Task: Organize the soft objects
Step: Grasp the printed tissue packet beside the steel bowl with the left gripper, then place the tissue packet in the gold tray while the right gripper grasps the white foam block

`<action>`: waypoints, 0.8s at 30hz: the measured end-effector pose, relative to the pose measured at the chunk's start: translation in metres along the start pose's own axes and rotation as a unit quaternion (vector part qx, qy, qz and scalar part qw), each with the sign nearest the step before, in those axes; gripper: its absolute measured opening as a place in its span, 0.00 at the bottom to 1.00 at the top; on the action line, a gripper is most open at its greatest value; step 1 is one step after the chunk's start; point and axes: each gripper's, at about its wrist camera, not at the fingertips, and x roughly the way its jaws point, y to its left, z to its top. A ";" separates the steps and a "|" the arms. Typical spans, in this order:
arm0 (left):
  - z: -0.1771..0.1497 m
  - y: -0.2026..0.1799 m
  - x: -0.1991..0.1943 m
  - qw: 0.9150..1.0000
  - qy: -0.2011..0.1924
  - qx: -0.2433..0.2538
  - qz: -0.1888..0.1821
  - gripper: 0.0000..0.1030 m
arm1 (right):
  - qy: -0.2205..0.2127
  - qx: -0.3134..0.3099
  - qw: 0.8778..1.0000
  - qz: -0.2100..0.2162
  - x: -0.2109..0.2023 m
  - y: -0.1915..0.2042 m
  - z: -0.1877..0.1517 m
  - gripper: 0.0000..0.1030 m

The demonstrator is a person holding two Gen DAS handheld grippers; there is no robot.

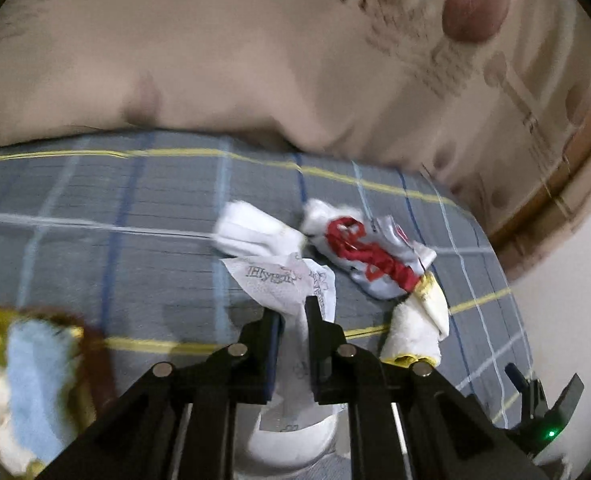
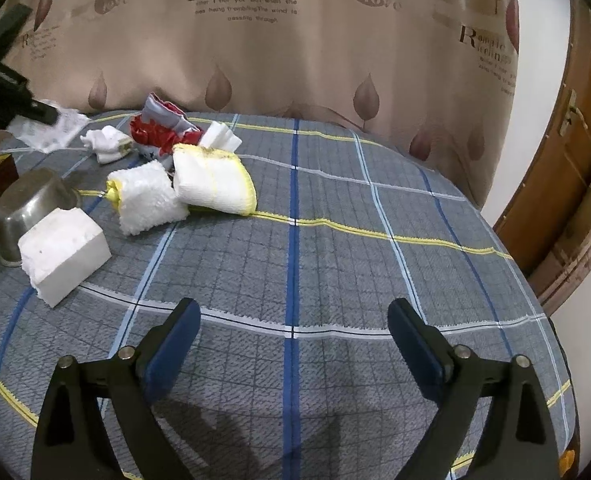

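Note:
My left gripper (image 1: 294,308) is shut on a white printed tissue packet (image 1: 283,284) and holds it above the plaid cloth; it also shows in the right wrist view (image 2: 51,130). Beyond it lie a white sock (image 1: 255,232), a red and silver wrapper (image 1: 367,252) and white yellow-edged towels (image 1: 415,328). In the right wrist view my right gripper (image 2: 293,316) is open and empty over bare cloth. The two rolled towels (image 2: 183,188), the wrapper (image 2: 161,128), the sock (image 2: 107,144) and a white foam block (image 2: 65,256) lie at the far left.
A steel bowl (image 2: 27,208) lies on its side behind the foam block. A brown box (image 1: 43,380) holding blue and white cloths sits at lower left of the left wrist view. A beige printed curtain (image 2: 295,48) hangs behind the table (image 2: 335,240). A wooden door (image 2: 555,184) is at right.

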 end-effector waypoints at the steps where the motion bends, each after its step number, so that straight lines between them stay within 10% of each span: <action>1: -0.002 0.003 -0.004 1.000 -0.005 -0.008 0.007 0.12 | -0.003 0.000 1.000 0.001 -0.001 0.000 0.000 0.95; 12: -0.050 0.029 -0.060 0.996 -0.035 -0.053 0.064 0.12 | -0.048 -0.043 0.993 0.101 -0.020 0.012 0.002 0.96; 24: -0.089 0.026 -0.108 0.992 -0.061 -0.062 0.095 0.12 | -0.033 -0.151 0.953 0.261 -0.022 0.081 0.057 0.98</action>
